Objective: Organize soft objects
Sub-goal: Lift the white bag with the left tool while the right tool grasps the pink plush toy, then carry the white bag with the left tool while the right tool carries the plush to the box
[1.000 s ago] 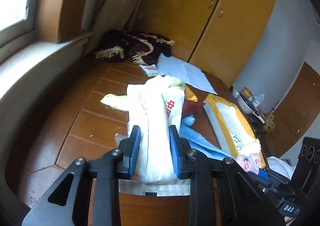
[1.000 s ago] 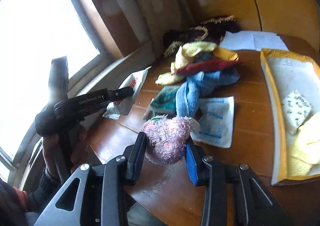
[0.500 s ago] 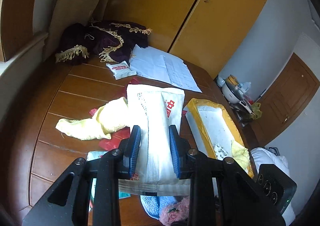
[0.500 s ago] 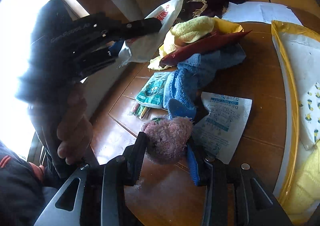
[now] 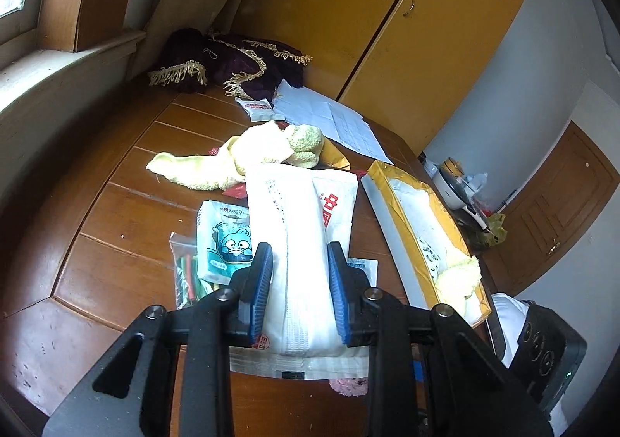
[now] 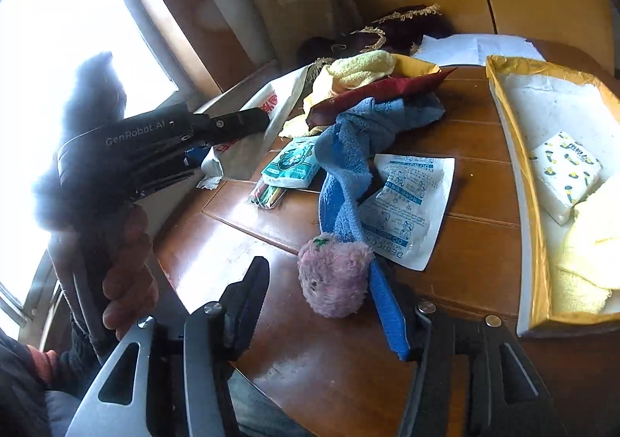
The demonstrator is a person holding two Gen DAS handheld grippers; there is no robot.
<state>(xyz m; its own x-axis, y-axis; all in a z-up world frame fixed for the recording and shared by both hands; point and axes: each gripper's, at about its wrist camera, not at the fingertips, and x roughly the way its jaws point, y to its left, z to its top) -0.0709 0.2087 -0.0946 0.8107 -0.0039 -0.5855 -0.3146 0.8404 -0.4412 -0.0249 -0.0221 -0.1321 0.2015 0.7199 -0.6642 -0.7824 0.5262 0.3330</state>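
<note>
A wooden table is spread beneath both grippers, with yellow cupboard doors behind it and a window at the left of the right wrist view. To the right of both grippers a yellow-rimmed tray is seen; a white patterned tissue pack and a pale yellow cloth are held in it.

A white plastic pack with red print is pinched between the blue pads of the left gripper, raised over the table. The jaws of the right gripper are opening: a pink plush toy is left between them, leaning on the right blue pad, clear of the left one, resting on the table.

Ahead of the right gripper a blue towel is draped over a printed white sachet. Beyond the left gripper a yellow towel is heaped, with white papers and a dark fringed cloth further back. Just left of the held pack a teal cartoon tissue packet lies on a clear bag of coloured sticks.
</note>
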